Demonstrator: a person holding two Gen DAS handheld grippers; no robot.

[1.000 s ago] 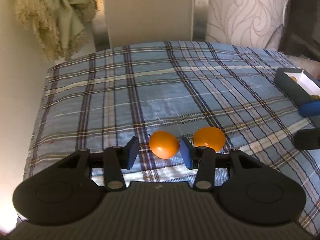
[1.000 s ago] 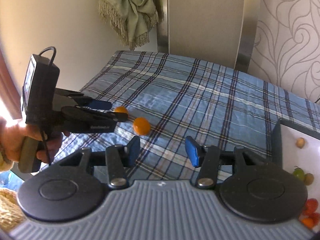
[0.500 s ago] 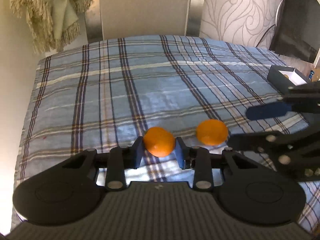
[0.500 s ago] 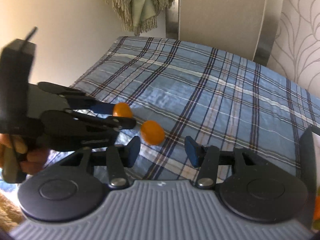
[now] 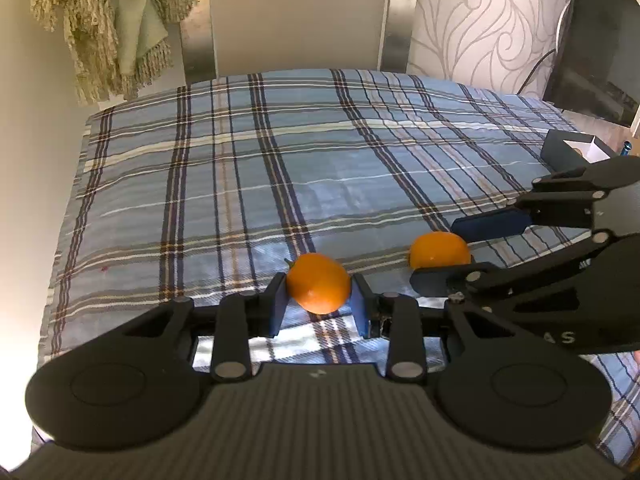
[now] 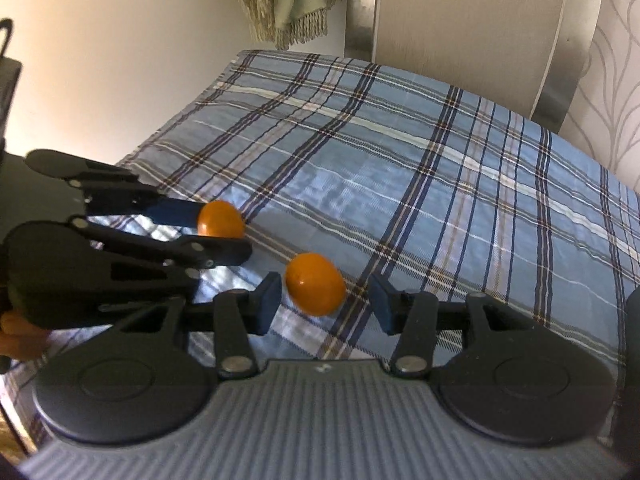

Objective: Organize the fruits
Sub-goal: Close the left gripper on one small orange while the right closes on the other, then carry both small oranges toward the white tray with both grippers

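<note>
Left hand-held gripper (image 5: pixel 319 305) now clenched on near round orange fruit (image 5: pixel 319 288); right hand-held gripper (image 6: pixel 323 304) arrived, released, straddling second orange fruit (image 6: pixel 315 283).

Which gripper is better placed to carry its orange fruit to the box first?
Left: the left gripper already pinches its fruit; the right gripper only straddles the other fruit, jaws apart.
</note>
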